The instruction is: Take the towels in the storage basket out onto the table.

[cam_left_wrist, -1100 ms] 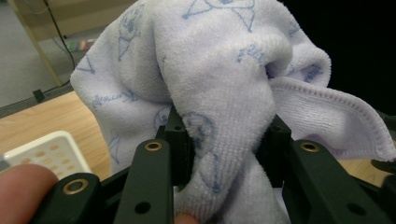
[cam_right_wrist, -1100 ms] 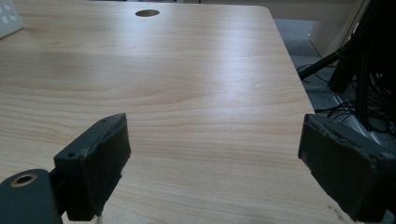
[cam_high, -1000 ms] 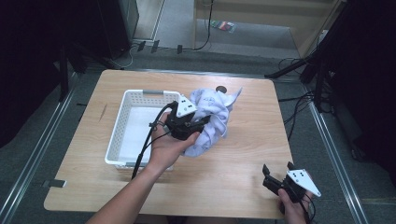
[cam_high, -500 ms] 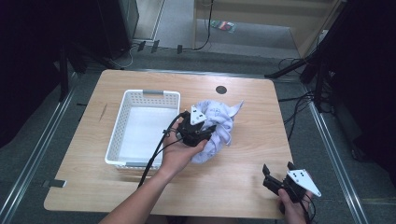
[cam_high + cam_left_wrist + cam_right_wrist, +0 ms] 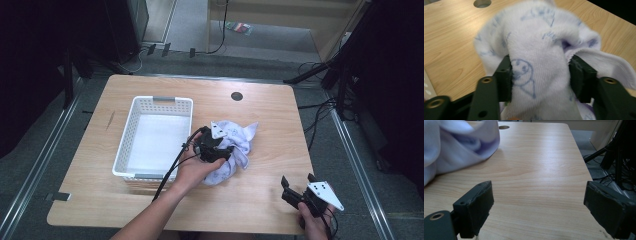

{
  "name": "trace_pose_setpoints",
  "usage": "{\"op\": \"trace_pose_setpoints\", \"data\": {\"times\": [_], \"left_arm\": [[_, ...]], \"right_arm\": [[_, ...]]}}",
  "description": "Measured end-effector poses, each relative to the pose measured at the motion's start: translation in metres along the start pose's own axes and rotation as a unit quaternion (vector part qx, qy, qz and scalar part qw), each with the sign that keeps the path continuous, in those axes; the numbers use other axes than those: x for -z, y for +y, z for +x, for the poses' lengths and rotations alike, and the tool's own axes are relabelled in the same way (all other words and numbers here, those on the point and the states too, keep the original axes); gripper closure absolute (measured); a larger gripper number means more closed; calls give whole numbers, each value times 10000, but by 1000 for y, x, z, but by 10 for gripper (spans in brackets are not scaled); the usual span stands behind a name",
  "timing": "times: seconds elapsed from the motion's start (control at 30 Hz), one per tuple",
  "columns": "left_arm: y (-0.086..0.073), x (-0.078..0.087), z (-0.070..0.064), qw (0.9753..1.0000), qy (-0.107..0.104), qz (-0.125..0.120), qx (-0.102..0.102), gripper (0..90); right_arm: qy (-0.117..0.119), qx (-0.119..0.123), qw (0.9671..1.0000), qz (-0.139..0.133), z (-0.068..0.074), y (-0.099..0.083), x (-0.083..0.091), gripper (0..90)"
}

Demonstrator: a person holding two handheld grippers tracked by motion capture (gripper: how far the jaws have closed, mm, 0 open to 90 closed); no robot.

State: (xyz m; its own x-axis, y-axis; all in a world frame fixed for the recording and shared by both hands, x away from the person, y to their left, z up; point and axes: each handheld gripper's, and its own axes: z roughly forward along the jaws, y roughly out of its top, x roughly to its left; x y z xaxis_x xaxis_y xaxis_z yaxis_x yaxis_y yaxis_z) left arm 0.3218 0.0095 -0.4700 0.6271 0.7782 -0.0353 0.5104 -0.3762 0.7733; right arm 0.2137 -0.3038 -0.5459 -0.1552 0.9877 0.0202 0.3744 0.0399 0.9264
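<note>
The left gripper (image 5: 220, 150) clamps the white, blue-printed terry towel (image 5: 541, 50) beside the white slotted plastic basket's (image 5: 150, 175) three-o'clock rim, while the right gripper (image 5: 539, 210) gapes wide over bare wooden tabletop (image 5: 541, 162) at five o'clock.

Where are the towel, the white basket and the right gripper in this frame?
towel (image 5: 541, 70): left gripper view, on the fold pinched between the jaws.
white basket (image 5: 125, 170): high view, on its near rim.
right gripper (image 5: 296, 185): high view, midway between its open fingertips.

A light wooden table (image 5: 150, 200) with a round cable hole (image 5: 237, 96) stands on a grey floor (image 5: 35, 165) — dark stands (image 5: 320, 75) and loose cables (image 5: 320, 117) crowd its edges, and pale wooden furniture (image 5: 300, 25) sits behind.
</note>
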Motion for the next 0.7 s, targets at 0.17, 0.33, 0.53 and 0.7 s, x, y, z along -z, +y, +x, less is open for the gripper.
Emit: {"op": "trace_pose_setpoints", "data": {"times": [0.17, 0.33, 0.53, 0.7], "left_arm": [[2, 5, 2, 9997, -232, 50, 86, 356], [4, 14, 2, 9991, -400, 31, 109, 214], [6, 27, 9, 9982, -571, -104, 166, 44], [4, 39, 14, 9981, -555, -252, 58, 0]], "right_arm": [[1, 19, 10000, -6, 0, 0, 0, 92], [-6, 21, 10000, -2, 0, 0, 0, 92], [-13, 23, 10000, -2, 0, 0, 0, 92], [-17, 11, 10000, 10, 0, 0, 0, 92]]}}
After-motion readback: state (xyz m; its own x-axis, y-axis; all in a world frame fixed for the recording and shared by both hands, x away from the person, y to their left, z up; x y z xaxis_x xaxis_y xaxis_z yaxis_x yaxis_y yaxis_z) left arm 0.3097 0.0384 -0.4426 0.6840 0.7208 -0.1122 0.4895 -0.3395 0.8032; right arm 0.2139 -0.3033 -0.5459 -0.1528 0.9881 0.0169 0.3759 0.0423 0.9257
